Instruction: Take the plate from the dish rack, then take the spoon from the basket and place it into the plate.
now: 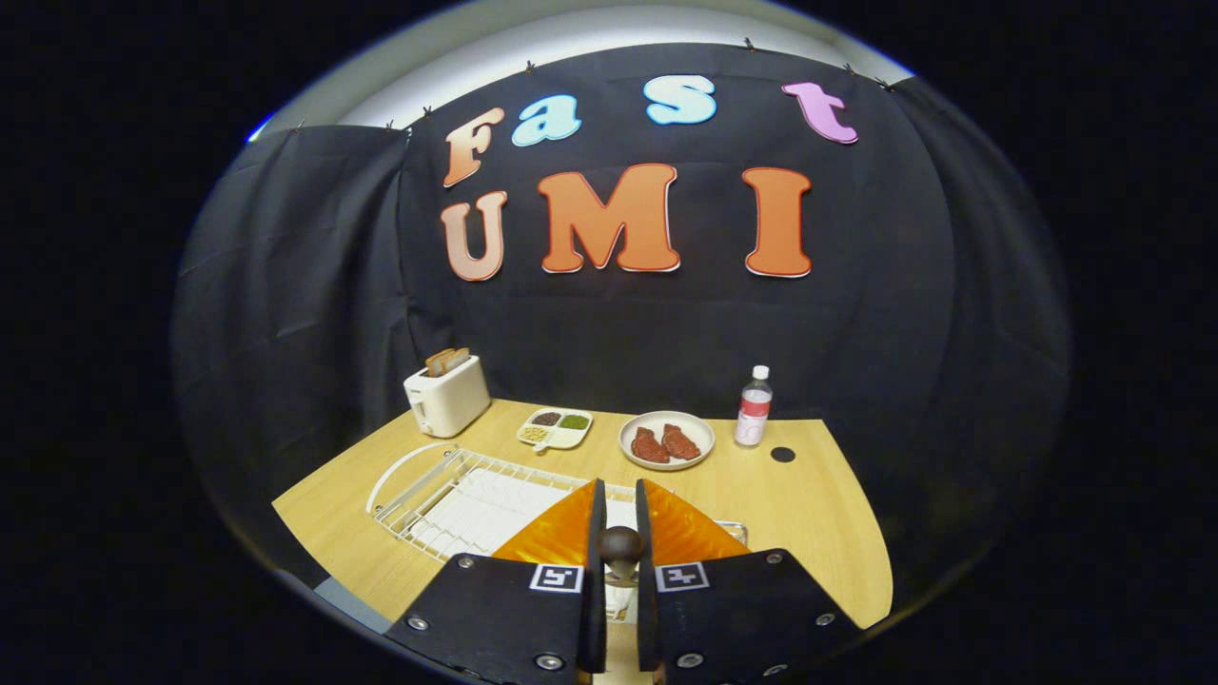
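Slipping risk: the spoon (619, 544), apparently pinched only near its dark rounded end, could swivel or drop short of the orange plate (557, 535) if the grip loosens early.
Snagging risk: the wire dish rack (428, 495), lower left of the frame, sits just beside the plate.
Gripper (619, 504): lower centre, fingers nearly closed, both pressing the spoon.
Plate: just beyond the fingers, spreading to either side.

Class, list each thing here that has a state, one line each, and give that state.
hand-held gripper: nearly shut on a spoon handle
toaster: upright, bread in its slots
bottle: upright, capped
round plate: holds two meat pieces
divided dish: compartments filled
dish rack: flat on table
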